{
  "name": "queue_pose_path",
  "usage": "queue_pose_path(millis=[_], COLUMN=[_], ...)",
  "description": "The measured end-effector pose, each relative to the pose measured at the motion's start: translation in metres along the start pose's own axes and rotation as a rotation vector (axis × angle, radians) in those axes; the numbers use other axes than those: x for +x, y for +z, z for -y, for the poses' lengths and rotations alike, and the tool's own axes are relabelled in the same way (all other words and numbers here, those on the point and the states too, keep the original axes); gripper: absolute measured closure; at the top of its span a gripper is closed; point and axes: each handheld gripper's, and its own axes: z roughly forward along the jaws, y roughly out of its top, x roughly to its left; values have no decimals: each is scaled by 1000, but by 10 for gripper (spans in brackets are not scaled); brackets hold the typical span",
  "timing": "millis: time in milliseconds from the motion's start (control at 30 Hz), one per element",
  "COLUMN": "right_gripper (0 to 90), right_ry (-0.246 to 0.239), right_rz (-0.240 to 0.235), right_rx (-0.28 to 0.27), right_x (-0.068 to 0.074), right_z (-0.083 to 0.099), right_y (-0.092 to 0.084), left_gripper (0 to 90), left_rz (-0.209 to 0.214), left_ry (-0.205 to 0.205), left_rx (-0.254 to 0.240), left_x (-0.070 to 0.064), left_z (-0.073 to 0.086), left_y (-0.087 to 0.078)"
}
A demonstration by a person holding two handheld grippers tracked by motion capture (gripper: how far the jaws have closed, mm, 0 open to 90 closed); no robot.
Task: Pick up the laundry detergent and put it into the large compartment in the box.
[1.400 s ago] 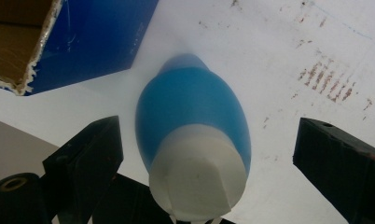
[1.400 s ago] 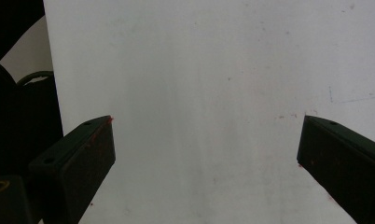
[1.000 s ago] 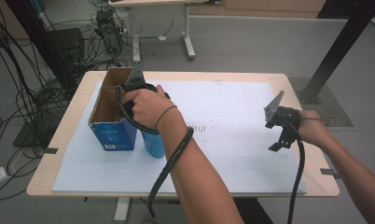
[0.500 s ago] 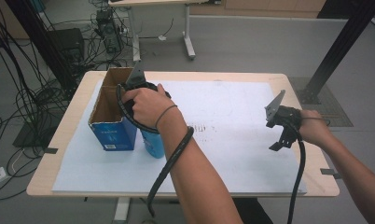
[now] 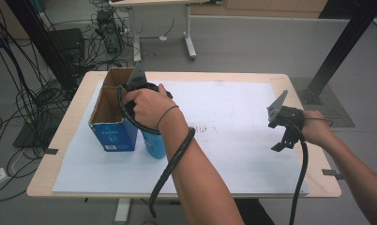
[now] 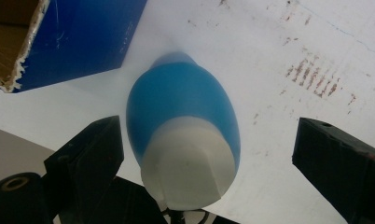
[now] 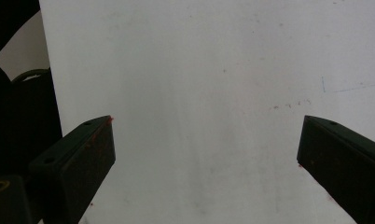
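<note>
The blue bottle point(image 6: 183, 105) stands upright on the white paper sheet point(image 5: 233, 112), its long axis vertical and its white cap point(image 6: 188, 165) pointing straight up toward the left gripper point(image 6: 204, 154) above it. In the high view the bottle point(image 5: 154, 144) sits just beside the near right corner of the blue cardboard box point(image 5: 112, 136), partly hidden under the left hand point(image 5: 147, 105). The body is smooth, matte plastic, oval in section and swelling at the shoulders before it narrows toward its base; the cap is a paler, blunt piece with flattened facets. The left gripper's black jaws stand wide apart, one on each side of the cap, and clear gaps show between the pads and the bottle, so it grasps nothing. The box is open at the top, with raw brown card inside and a torn, ragged rim. The paper is flat and marked with faint reddish-brown smudges. The right gripper point(image 7: 204, 154) hovers over bare paper well away toward the table's right side, its jaws likewise spread and empty.
</note>
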Motion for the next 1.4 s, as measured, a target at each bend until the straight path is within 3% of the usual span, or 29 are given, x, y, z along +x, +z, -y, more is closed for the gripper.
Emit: queue_pose_path(millis=[1400], right_gripper=[42], right_ry=[11], right_rz=[1], right_rx=[-1], right_x=[0], right_z=[6], right_y=[1], left_gripper=[92], left_rz=[0], left_ry=[8], left_rx=[-8], left_x=[-3], left_z=[2], left_y=[-2])
